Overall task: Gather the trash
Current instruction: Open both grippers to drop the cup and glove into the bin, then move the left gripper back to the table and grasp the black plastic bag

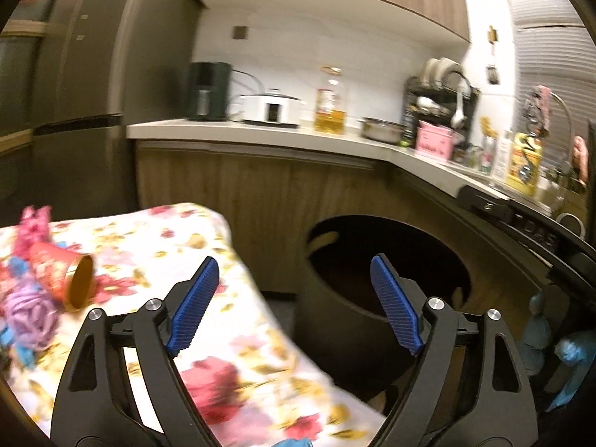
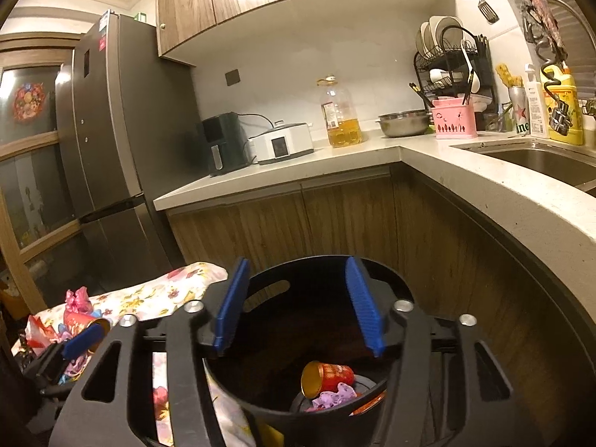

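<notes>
Red cup (image 1: 61, 273) on the floral-clothed table (image 1: 156, 246) should probably be approached low by the wide-open, empty left claw (image 1: 294, 303), while the right claw (image 2: 298, 305), parted and empty too, is kept over the black bin (image 2: 406, 298).

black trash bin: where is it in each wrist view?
Left wrist: trash bin right of centre, past the open left gripper.
Right wrist: bin bottom centre, under the open right gripper, red cup inside.
Shared landmark: oil bottle on the counter.
</notes>
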`<act>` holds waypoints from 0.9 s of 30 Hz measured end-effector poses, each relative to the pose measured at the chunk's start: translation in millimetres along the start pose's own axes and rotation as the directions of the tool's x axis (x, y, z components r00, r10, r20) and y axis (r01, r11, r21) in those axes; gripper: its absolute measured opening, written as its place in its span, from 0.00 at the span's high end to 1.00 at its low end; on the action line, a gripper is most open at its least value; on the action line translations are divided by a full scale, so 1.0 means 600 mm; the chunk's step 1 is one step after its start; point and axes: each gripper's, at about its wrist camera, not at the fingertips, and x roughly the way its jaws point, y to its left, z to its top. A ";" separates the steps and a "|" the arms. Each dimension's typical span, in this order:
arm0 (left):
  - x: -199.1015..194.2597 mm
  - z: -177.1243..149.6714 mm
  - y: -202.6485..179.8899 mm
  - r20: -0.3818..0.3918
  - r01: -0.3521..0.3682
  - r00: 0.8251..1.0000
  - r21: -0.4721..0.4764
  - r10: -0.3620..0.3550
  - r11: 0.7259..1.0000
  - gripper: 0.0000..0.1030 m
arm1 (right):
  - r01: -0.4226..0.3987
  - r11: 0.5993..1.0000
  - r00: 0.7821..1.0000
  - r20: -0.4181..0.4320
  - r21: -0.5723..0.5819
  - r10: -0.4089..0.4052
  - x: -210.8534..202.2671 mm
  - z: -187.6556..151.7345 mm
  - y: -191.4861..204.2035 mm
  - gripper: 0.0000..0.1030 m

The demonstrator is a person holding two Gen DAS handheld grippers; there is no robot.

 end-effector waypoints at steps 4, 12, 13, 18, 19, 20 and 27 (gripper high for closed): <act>-0.041 -0.011 0.034 0.025 -0.085 0.996 -0.025 0.086 0.996 0.18 | -0.003 1.000 1.000 0.016 -0.015 0.003 -0.020 -0.011 0.022 0.35; -0.099 -0.032 0.084 0.028 -0.187 0.982 -0.054 0.188 0.981 0.18 | -0.023 0.999 0.999 0.041 -0.029 0.024 -0.055 -0.032 0.069 0.31; -0.110 -0.036 0.093 0.030 -0.204 0.978 -0.057 0.206 0.977 0.18 | -0.026 0.999 0.999 0.043 -0.030 0.027 -0.059 -0.034 0.075 0.31; -0.149 -0.049 0.129 0.035 -0.271 0.961 -0.074 0.274 0.960 0.18 | -0.053 0.998 0.998 0.039 -0.033 0.054 -0.074 -0.053 0.111 0.29; -0.159 -0.053 0.139 0.036 -0.290 0.955 -0.081 0.294 0.954 0.18 | -0.062 0.997 0.997 0.036 -0.035 0.063 -0.076 -0.058 0.120 0.29; -0.167 -0.056 0.148 0.037 -0.307 0.950 -0.087 0.311 0.948 0.18 | -0.067 0.997 0.997 0.033 -0.038 0.069 -0.078 -0.061 0.125 0.29; -0.217 -0.085 0.216 0.037 -0.438 0.895 -0.111 0.444 0.892 0.18 | -0.141 0.987 0.990 0.000 -0.076 0.142 -0.083 -0.095 0.194 0.29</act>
